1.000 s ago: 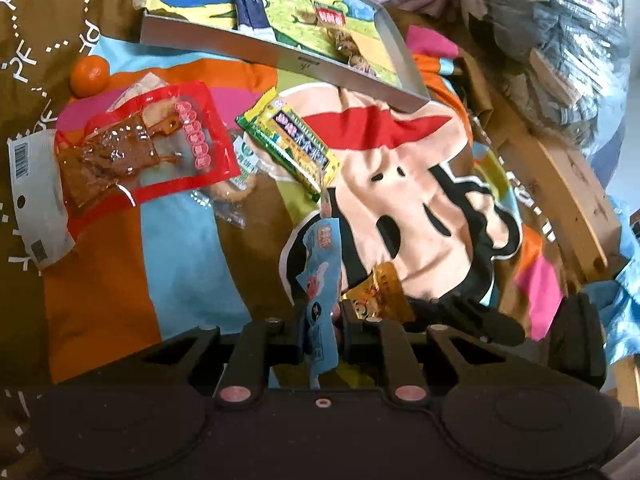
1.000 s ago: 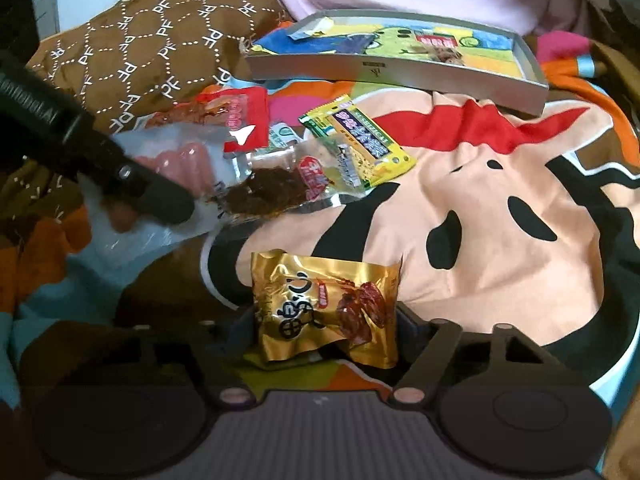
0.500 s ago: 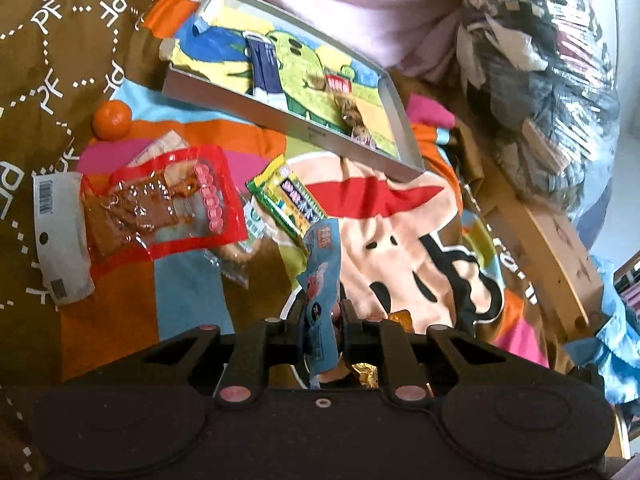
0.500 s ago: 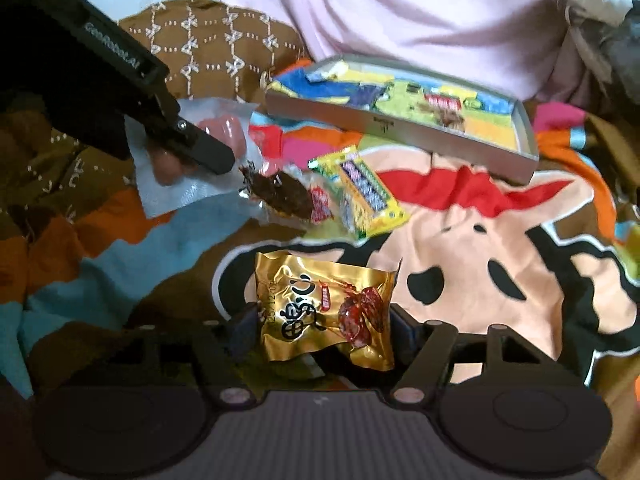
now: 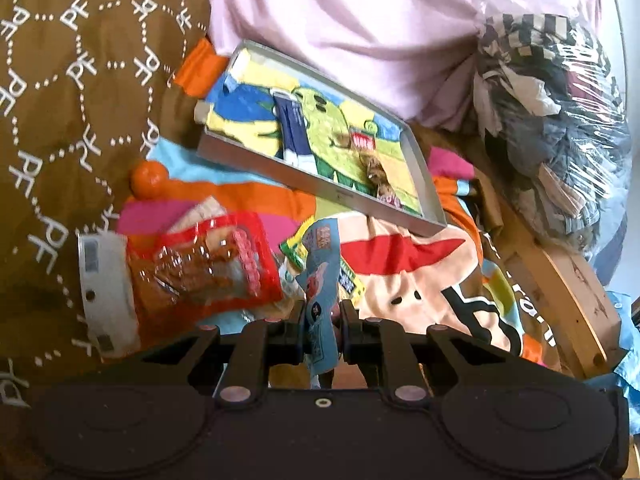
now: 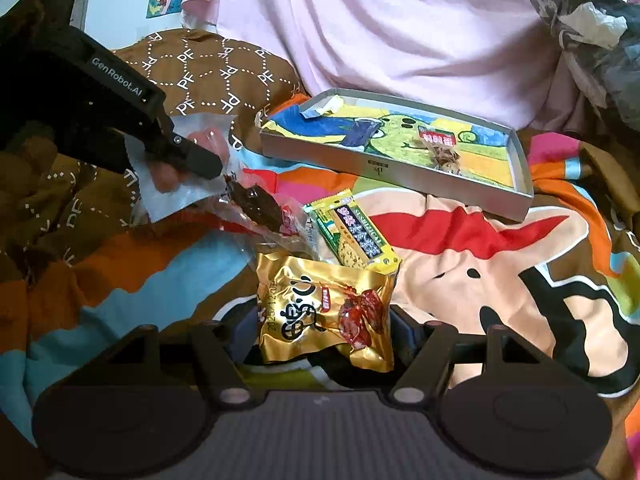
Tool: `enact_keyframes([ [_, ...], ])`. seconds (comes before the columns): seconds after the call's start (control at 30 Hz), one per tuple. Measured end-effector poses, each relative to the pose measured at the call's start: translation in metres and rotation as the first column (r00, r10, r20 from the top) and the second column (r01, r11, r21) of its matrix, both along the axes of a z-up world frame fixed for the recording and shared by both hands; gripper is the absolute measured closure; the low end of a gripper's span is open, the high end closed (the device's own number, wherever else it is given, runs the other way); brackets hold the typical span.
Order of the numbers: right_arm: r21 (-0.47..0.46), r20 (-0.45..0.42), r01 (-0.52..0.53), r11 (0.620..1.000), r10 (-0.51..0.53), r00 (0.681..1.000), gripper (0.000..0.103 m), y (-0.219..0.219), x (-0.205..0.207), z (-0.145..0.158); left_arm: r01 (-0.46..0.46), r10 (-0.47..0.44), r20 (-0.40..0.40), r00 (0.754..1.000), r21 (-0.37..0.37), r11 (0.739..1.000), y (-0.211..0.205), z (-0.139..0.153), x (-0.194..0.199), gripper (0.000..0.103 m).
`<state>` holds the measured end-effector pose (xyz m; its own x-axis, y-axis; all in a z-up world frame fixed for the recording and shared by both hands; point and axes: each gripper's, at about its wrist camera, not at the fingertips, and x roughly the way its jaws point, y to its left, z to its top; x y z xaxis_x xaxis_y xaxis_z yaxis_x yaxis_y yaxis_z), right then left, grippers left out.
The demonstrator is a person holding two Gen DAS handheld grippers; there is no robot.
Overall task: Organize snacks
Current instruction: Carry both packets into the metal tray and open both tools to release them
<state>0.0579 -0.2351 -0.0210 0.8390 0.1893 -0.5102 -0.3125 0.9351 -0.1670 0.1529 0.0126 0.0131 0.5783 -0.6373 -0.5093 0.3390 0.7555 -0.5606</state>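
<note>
My left gripper (image 5: 322, 312) is shut on a thin blue snack packet (image 5: 320, 280), held edge-on above the bedspread. From the right wrist view the left gripper (image 6: 200, 164) hangs at the left with that packet (image 6: 184, 184) in its jaws. Lifted off the blanket, a gold packet (image 6: 324, 312) sits gripped in my right gripper (image 6: 324, 334). A grey tray (image 5: 320, 188) (image 6: 380, 168) with a cartoon lining lies farther back and holds a dark blue packet (image 5: 294, 128) and a small red-labelled snack (image 6: 438, 144).
On the cartoon bedspread lie a red packet (image 5: 208, 276), a yellow-green packet (image 6: 352, 236), a clear packet of dark snack (image 6: 256, 208) and a mandarin (image 5: 150, 174). A brown patterned pillow (image 5: 80, 80), pink cloth (image 6: 400, 32), a wooden frame (image 5: 560, 280) and bagged clothes (image 5: 552, 100) surround it.
Both grippers have risen with their packets and tilted up, so the tray and the pink cloth behind it show more fully. Neither grip has changed.
</note>
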Motion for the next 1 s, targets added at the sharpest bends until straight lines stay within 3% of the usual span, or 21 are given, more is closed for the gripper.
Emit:
enact_keyframes([
  [0.53,-0.079,0.032,-0.021,0.997,0.024,0.999,0.031,0.019,-0.014,0.01,0.008,-0.005,0.121,0.993,-0.018,1.0,0.007,0.017,-0.006,0.086],
  [0.83,-0.25,0.156,-0.008,0.968,0.049,0.986,0.033,0.027,-0.019,0.02,-0.003,0.008,0.164,0.986,-0.026,1.0,0.01,0.025,-0.01,0.086],
  [1.0,-0.23,0.156,0.0,0.973,0.037,0.987,0.033,0.024,-0.01,0.022,-0.014,0.019,0.18,0.983,-0.03,0.999,0.011,0.027,-0.012,0.086],
])
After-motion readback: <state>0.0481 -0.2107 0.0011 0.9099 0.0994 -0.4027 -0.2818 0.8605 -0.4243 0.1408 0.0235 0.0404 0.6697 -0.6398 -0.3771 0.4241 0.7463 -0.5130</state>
